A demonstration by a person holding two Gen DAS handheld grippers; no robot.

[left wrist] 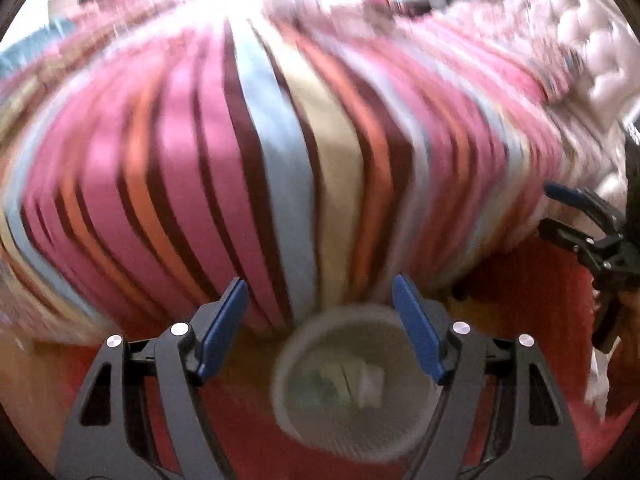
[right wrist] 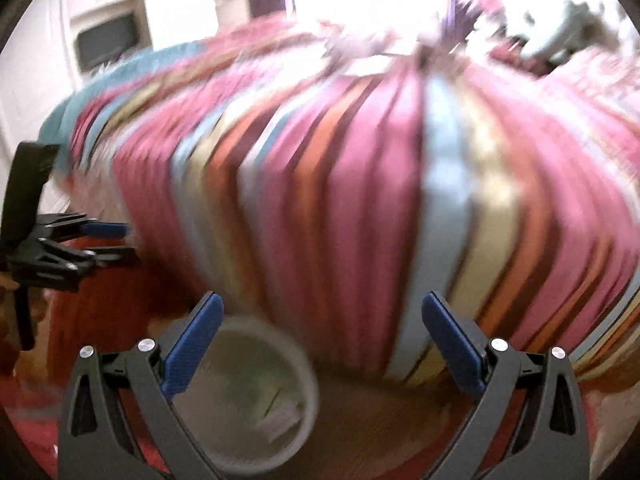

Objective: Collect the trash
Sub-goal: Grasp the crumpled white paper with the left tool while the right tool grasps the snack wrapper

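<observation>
A bed (left wrist: 248, 152) with a striped cover in pink, maroon, orange, pale blue and cream filled most of both blurred views, its side hanging toward a red floor covering (left wrist: 532, 280). A tufted pale headboard (left wrist: 592, 52) stood at the far right in the left wrist view. On the floor just beside the bed sat a round pale wastebasket (left wrist: 352, 384), open at the top, with some light-coloured trash (left wrist: 360, 384) lying inside; what the pieces were could not be made out. The left hand-held gripper (left wrist: 320, 324) hung above the basket with its blue pads apart and nothing between them. The right hand-held gripper (right wrist: 320, 340) likewise stood wide apart and empty, the basket showing below its left finger.
</observation>
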